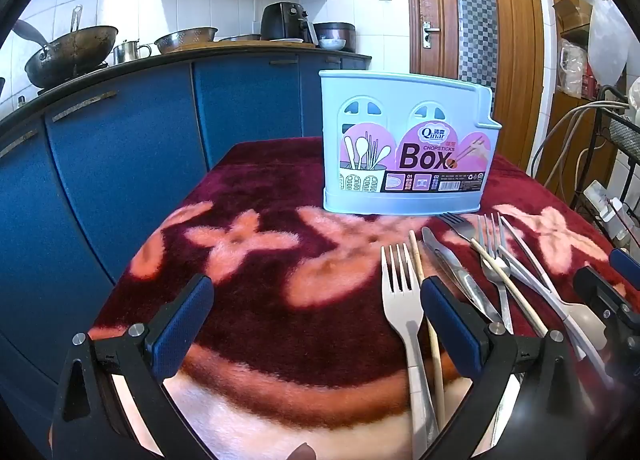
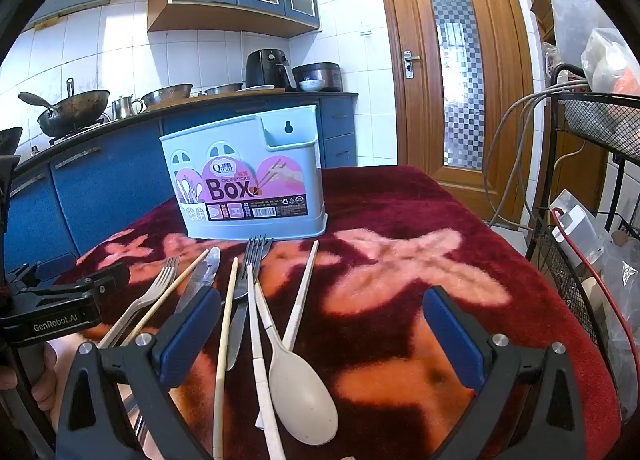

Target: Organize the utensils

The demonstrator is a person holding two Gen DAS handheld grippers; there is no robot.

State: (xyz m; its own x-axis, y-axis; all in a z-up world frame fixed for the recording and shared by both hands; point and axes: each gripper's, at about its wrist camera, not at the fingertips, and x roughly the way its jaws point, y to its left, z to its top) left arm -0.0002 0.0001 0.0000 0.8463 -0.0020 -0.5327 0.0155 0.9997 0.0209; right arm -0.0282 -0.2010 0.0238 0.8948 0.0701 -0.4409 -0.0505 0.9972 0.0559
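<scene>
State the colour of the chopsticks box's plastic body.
Pale blue; the chopsticks box shows best in the right wrist view.

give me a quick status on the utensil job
Left gripper and right gripper open, empty. Utensils loose on the red blanket, none visible in the chopsticks box. Path to box clear.

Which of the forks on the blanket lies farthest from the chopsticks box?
The pale fork at the left end of the row, beside a chopstick. The dark fork reaches almost to the box with its tines.
</scene>
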